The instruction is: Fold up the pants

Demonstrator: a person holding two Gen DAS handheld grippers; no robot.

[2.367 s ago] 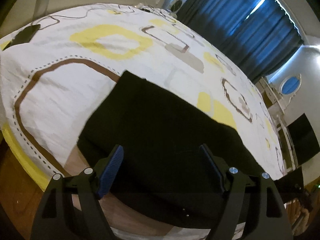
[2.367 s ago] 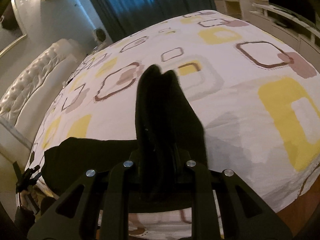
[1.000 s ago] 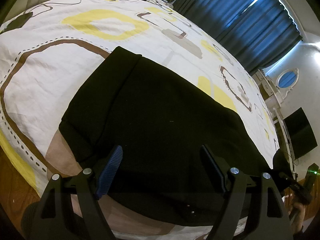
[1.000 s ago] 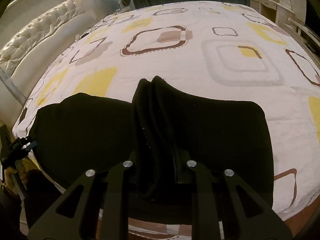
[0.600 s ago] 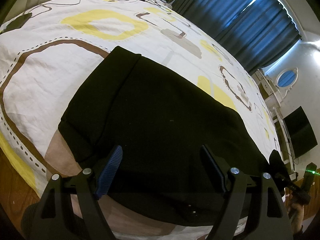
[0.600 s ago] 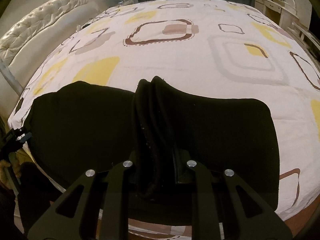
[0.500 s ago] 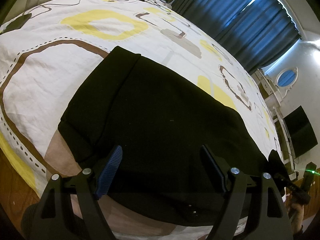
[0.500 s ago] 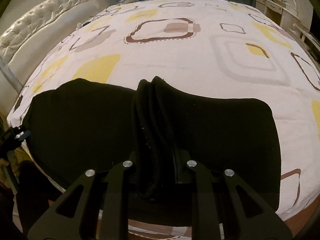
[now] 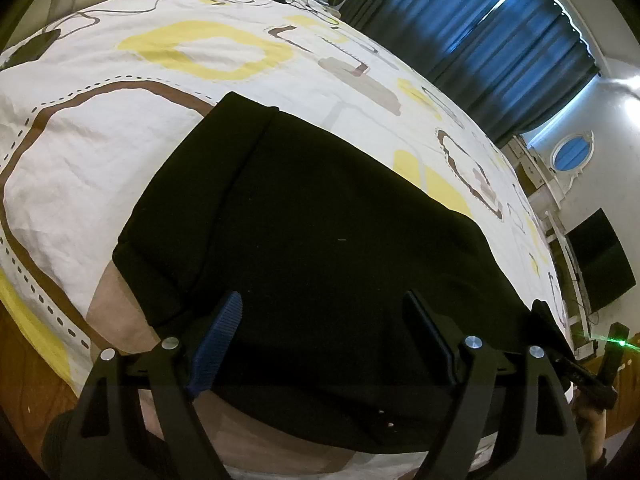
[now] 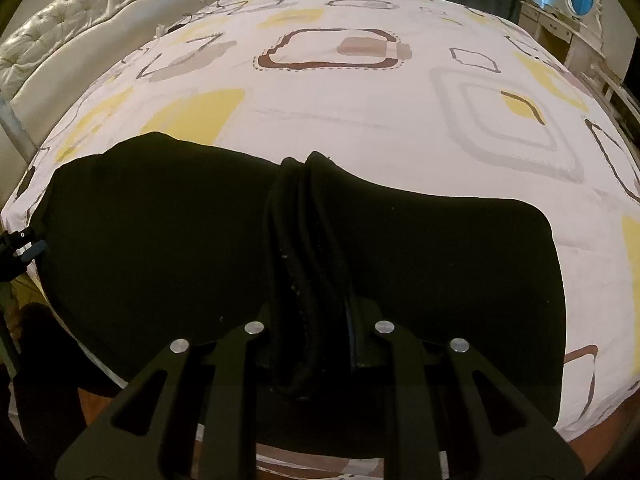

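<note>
- In the left wrist view, the left rim is a dark blur; a dark patch on the bedsheet (image 9: 80, 148) near that far left edge is too cut off to identify.
- The black pants (image 9: 320, 240) lie folded flat on the bedsheet near the bed's front edge. Their surface is so dark that seams and layers barely show; only a lengthwise fold line and a rolled left end can be made out.
- The left gripper (image 9: 320, 332) points steeply down over the near part of the pants with its jaws spread wide. The blue ribbed pad (image 9: 218, 340) shows on one side; the other pad is seen edge-on and dark. Whether the tips touch the cloth cannot be told.
- At the far right of that view a part of the right gripper (image 9: 576, 368) and a hand (image 9: 592, 436) are cut by the frame, beside a green glint.
- In the right wrist view the left gripper appears only as a small fragment at the left edge.
- The right gripper (image 10: 316, 320) is tilted steeply down and clamped on a bunched ridge of the pants (image 10: 160, 240), which rises between its jaws; the pads are hidden by the cloth.
- A tufted headboard (image 10: 60, 32) and curtains (image 9: 480, 40) sit at the blurred margins.
</note>
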